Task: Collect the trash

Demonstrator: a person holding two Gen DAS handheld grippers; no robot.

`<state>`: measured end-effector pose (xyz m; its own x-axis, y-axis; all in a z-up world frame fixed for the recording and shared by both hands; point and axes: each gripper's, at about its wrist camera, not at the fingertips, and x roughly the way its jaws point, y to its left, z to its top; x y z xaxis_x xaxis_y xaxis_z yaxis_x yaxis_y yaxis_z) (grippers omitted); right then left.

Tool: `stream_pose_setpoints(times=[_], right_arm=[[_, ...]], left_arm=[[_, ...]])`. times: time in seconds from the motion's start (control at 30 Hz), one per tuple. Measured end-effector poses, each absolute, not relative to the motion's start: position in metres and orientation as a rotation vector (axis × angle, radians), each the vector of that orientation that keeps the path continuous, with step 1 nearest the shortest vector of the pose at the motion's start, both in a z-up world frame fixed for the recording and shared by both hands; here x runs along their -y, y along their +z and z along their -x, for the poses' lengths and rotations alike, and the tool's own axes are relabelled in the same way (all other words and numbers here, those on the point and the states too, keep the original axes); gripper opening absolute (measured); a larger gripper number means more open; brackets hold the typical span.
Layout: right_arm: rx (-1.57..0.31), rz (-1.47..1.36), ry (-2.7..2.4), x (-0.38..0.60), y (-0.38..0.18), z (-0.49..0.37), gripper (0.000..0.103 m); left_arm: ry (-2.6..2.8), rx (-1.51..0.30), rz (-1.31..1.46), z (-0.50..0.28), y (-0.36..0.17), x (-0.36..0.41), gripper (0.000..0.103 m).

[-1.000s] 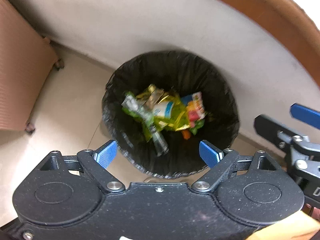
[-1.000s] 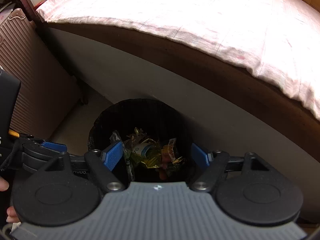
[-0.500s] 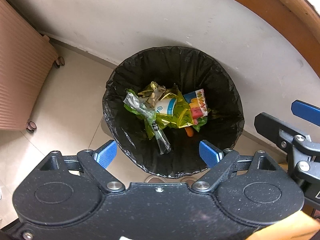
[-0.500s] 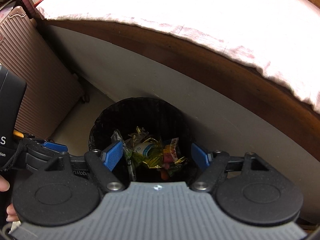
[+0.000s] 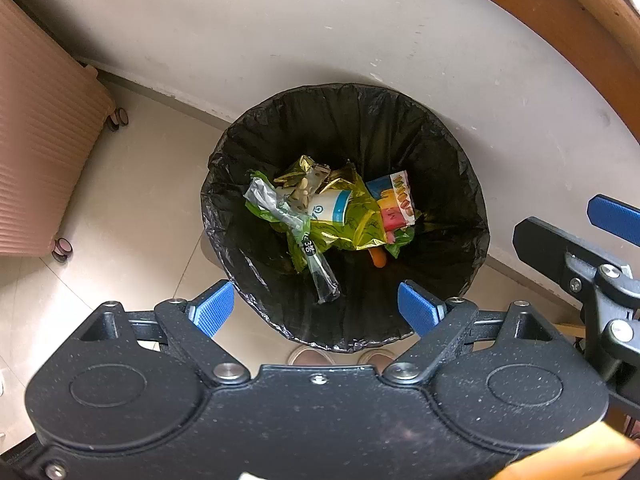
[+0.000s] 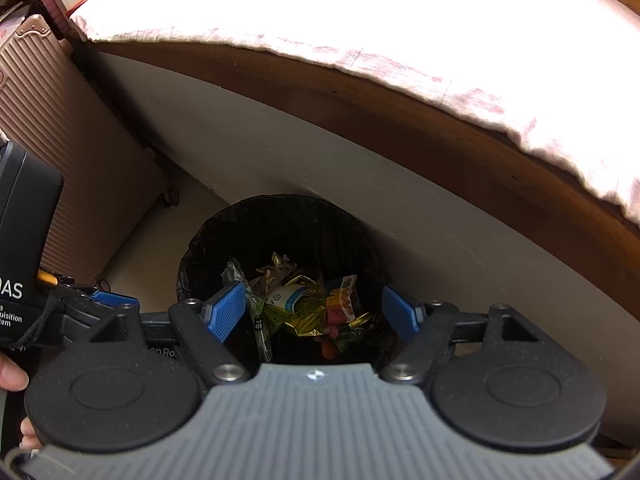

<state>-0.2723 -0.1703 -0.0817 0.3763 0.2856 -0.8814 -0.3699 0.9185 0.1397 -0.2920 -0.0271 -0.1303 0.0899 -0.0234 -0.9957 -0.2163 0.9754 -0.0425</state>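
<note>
Trash [image 5: 340, 216] (wrappers, a paper cup) lies at the bottom of the black-lined bin [image 5: 448, 152] beside the bed [image 6: 400, 20]. Left gripper [image 5: 318, 306] and right gripper [image 6: 314, 312] hang above it, both spread wide and empty.

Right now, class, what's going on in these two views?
A person holds two grippers over a bin lined with a black bag, beside a bed and a suitcase. The left gripper and right gripper are both open and empty. Wrappers, a paper cup and a clear bag already lie in the bin.
</note>
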Motion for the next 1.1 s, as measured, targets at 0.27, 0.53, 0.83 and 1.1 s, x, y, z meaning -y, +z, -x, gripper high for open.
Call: stream_pose_setpoints(times=[0.27, 0.53, 0.83, 1.1], right_arm=[[-1.108, 0.082, 0.424, 0.1712, -0.0818, 0.2726, 0.084], [-1.104, 0.081, 0.424, 0.1713, -0.0790, 0.2736, 0.084], [-1.103, 0.079, 0.428, 0.1733, -0.0775, 0.2731, 0.084], [-1.103, 0.078, 0.431, 0.1732, -0.0780, 0.2730, 0.084]], left_arm=[[0.151, -1.474, 0.190, 0.2923, -0.1286, 0.0276, 0.088], [0.156, -1.466, 0.185, 0.2919, -0.1247, 0.0269, 0.088], [0.157, -1.460, 0.179, 0.2911, -0.1216, 0.0271, 0.088], [0.158, -1.459, 0.179, 0.2899, -0.1204, 0.0277, 0.088]])
